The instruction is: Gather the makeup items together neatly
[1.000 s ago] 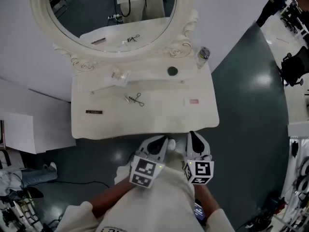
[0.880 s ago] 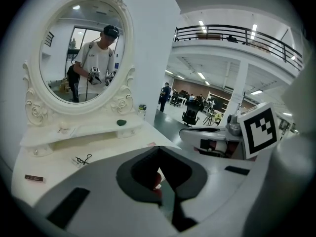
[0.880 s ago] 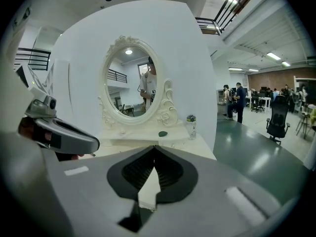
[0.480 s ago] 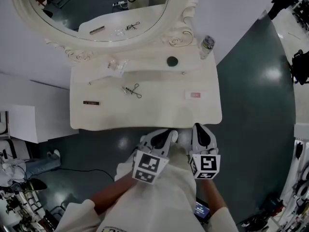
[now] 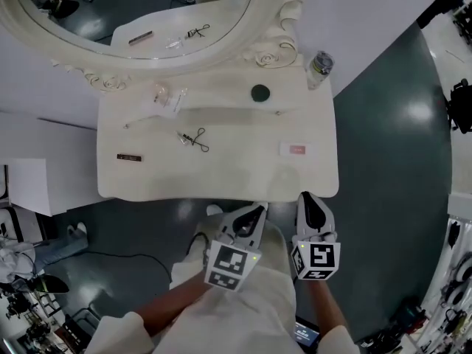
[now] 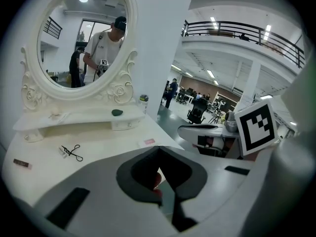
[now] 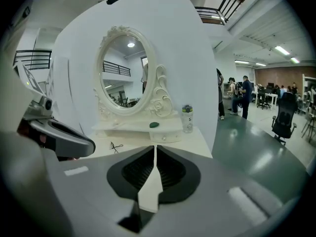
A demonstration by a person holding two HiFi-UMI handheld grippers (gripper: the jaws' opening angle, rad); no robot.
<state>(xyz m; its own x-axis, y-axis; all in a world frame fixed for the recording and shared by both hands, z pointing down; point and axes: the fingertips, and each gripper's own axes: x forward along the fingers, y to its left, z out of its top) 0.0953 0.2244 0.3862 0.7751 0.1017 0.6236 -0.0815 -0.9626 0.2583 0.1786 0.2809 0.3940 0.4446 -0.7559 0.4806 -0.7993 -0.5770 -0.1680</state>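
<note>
On the white vanity table [image 5: 243, 179] the makeup items lie scattered. An eyelash curler [image 5: 193, 139] sits mid-table, a dark stick [image 5: 128, 157] at the left, and a pink item [image 5: 295, 150] at the right. A clear packet [image 5: 166, 98] and a green compact [image 5: 260, 92] rest on the raised shelf. Both grippers hang in front of the table's near edge, over the floor and apart from every item. The left gripper [image 5: 258, 212] has its jaws together with nothing held. The right gripper [image 5: 310, 199] is shut and empty too. The curler [image 6: 72, 152] shows small in the left gripper view.
An oval mirror [image 5: 140, 21] in a carved frame stands at the table's back. A plastic bottle [image 5: 319, 66] is at the back right corner. Dark green floor [image 5: 383, 161] lies to the right, and a white wall panel [image 5: 44, 135] to the left.
Both grippers have drawn back from the table's front edge and sunk lower, towards the person. The table sits higher and further left in the head view.
</note>
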